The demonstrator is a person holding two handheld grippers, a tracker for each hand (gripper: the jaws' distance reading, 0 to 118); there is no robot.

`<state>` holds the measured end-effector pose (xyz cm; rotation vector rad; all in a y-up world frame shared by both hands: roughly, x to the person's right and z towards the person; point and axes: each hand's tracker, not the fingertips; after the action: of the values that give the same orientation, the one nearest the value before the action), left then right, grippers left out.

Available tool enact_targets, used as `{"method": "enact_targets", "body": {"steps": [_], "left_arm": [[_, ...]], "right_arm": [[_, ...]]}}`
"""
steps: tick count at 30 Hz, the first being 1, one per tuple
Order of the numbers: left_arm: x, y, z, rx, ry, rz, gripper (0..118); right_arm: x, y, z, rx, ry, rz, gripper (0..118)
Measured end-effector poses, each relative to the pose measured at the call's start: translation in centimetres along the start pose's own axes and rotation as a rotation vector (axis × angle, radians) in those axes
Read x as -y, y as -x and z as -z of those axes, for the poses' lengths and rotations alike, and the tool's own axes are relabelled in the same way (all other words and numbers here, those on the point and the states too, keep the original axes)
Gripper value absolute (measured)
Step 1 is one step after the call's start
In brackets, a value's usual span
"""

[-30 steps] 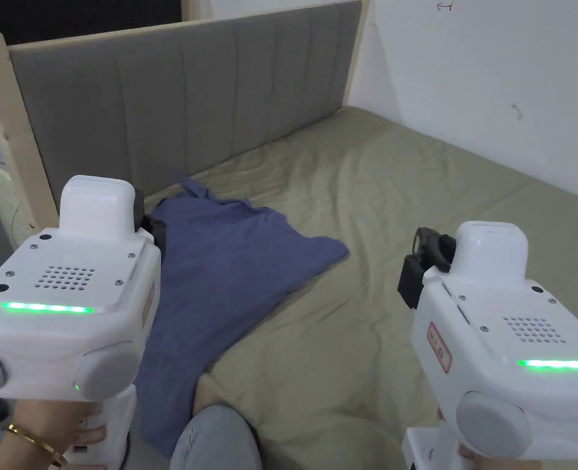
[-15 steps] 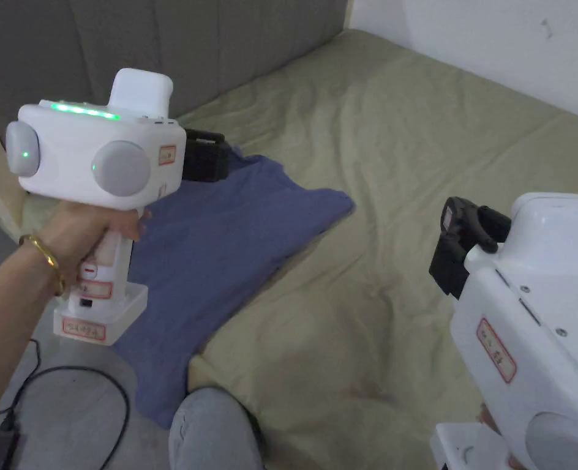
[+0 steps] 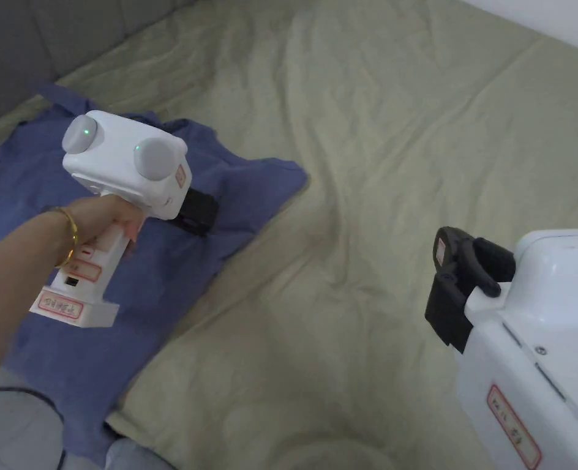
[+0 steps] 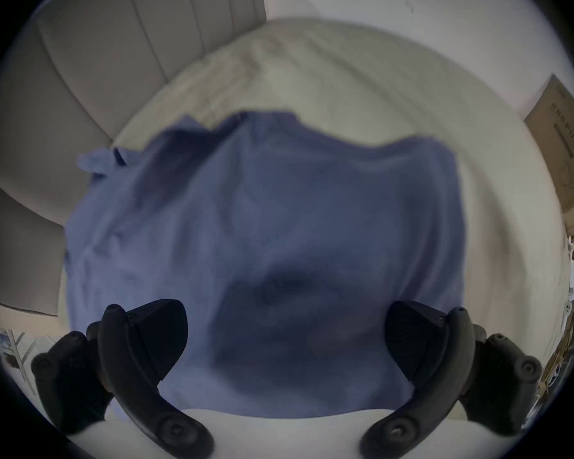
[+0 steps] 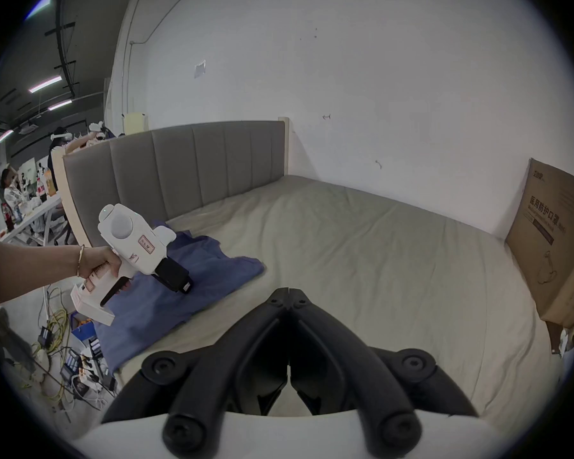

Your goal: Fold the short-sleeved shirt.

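My left gripper (image 4: 285, 340) hangs just over the rumpled blue short-sleeved shirt (image 3: 159, 257), jaws wide apart, holding nothing. The shirt lies at the near-left corner of the olive-sheeted bed (image 3: 404, 153), one end draped off the edge. My right gripper (image 5: 287, 295) is pinched closed, empty, over bare sheet. Best move: drop onto a hem or corner, pinch one layer, drag it flat first. Sleeves and collar hard to make out; hanging part cut off.
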<state>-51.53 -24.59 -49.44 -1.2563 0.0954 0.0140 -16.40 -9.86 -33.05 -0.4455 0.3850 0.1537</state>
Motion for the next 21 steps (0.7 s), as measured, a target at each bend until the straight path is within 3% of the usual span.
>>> {"method": "enact_targets", "body": {"steps": [4,5,7,8,9,10,15,21], "left_arm": [[1.1,0.0,-0.2,0.12,0.053,-0.172,104],[0.8,0.3,-1.0,0.051,-0.009,-0.087,91],[0.8,0.2,-2.6,0.083,-0.027,-0.082,53],[0.9,0.0,-3.1,0.091,-0.033,-0.085,11],[1.0,-0.3,-3.5,0.056,-0.065,-0.095,1],[1.0,-0.3,-3.9,-0.032,-0.075,-0.102,1],[3.1,-0.7,-7.3,-0.025,-0.164,-0.19,1],[5.6,0.1,-15.6,-0.007,-0.344,-0.275,1]], "right_arm": [[1.1,-1.1,0.2,0.011,0.032,0.008,0],[1.3,-1.3,0.2,0.011,0.038,0.027,0],[1.6,-1.7,-0.1,0.013,0.05,0.061,0],[1.7,-1.8,-0.4,0.018,0.05,0.073,0],[1.7,-1.8,-1.0,0.02,0.043,0.09,0],[1.7,-1.9,-1.6,0.016,0.039,0.099,0],[1.3,-1.9,-5.9,0.05,-0.002,0.058,0],[1.2,-3.2,-11.9,0.105,-0.077,0.062,0]]}}
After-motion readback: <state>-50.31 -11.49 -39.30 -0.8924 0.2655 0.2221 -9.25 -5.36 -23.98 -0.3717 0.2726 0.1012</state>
